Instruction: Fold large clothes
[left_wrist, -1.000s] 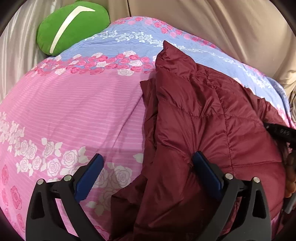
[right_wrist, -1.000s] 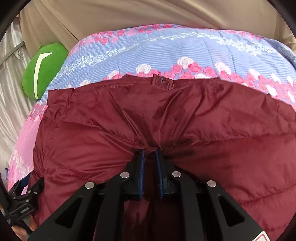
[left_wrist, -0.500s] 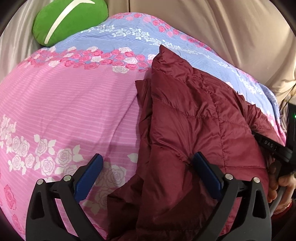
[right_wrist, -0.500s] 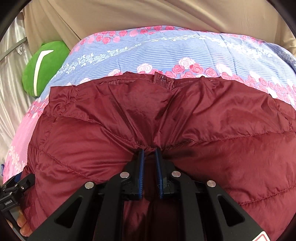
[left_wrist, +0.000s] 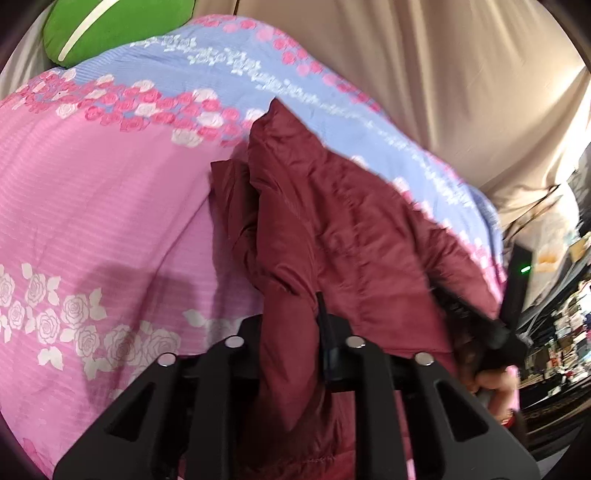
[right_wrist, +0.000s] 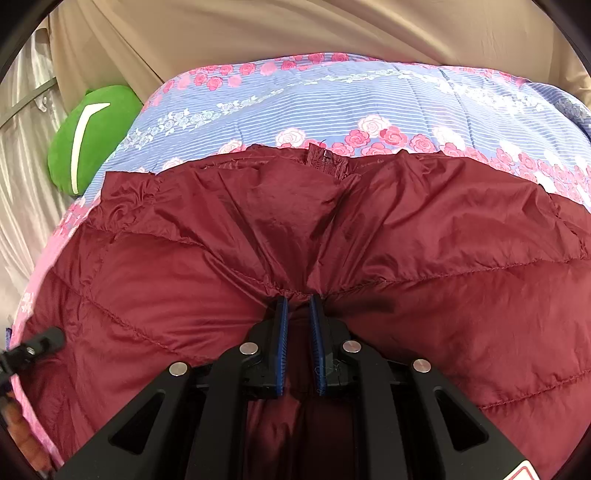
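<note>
A bedroom — rose-print quilt (right_wrist: 369, 99) over a bed; green cushion (right_wrist: 92, 136)

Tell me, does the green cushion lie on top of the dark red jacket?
No, the green cushion sits apart at the far edge of the flowered bedcover, with cover between it and the dark red jacket.

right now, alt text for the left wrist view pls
The left gripper is closing on a fold of a maroon quilted jacket lying on a pink and blue floral bedspread. A green cushion sits at the far corner.
</note>
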